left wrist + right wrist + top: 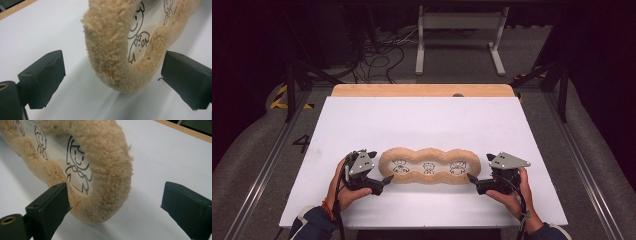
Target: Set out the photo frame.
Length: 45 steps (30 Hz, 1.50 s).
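White tabletop [422, 120] w/ wood strip [422, 90] along far edge, fuzzy tan 3-lobed mat [428, 154] lying flat near front, cartoon figures inside

— What sits between the jaws of the right gripper [115, 210]?
— The rounded end of a tan fleece-rimmed mat [112, 170], lying on a white tabletop [160, 157]; the jaws stand wide, pressing nothing.
— And inside the rim?
— Line-drawn cartoon children [77, 165] on a pale panel.
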Motion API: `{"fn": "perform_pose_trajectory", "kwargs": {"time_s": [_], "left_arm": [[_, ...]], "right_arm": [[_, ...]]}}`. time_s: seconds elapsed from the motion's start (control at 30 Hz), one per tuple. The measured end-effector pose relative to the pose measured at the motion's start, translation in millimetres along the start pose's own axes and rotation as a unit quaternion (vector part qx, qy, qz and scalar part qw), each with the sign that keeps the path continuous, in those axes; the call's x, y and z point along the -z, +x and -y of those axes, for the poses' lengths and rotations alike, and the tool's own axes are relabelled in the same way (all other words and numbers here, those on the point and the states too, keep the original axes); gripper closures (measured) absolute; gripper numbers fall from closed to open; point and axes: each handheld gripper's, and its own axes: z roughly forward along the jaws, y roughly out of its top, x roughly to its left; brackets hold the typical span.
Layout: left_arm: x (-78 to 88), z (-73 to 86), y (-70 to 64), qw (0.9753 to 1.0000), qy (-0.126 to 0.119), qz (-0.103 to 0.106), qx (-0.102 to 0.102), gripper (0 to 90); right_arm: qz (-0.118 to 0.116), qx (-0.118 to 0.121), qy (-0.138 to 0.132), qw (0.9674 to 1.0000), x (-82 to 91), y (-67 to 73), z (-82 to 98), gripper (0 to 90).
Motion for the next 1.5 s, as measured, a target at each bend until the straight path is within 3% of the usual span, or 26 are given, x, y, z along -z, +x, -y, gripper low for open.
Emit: {"fn": "perform_pose_trajectory", "kwargs": {"time_s": [0.27,0.6,0.9,1.2,1.5], "left_arm": [[4.3,0.7,0.5,0.9999,-0.001,-0.009,-0.007,6.6],[14.4,8.6,-3.8,0.9998,-0.006,-0.005,-0.017,7.3],[20.8,16.4,-4.0,0.9998,-0.002,-0.008,-0.020,8.3],[25.5,31.7,-4.6,0.9994,0.007,-0.021,-0.026,9.0],[33.5,46.1,-0.8,0.9997,0.005,-0.010,-0.020,8.6]], "right_arm": [[0.003,0.016,0.005,0.9999,2.4,0.4,-1.6,8.9],[0.019,0.034,0.014,0.9992,9.7,-0.2,2.3,9.2],[0.034,0.033,0.034,0.9983,14.2,0.1,15.6,10.1],[0.036,0.027,0.029,0.9986,20.5,-1.0,28.1,10.0],[0.045,0.019,0.021,0.9986,31.2,-9.2,42.9,10.0]]}}
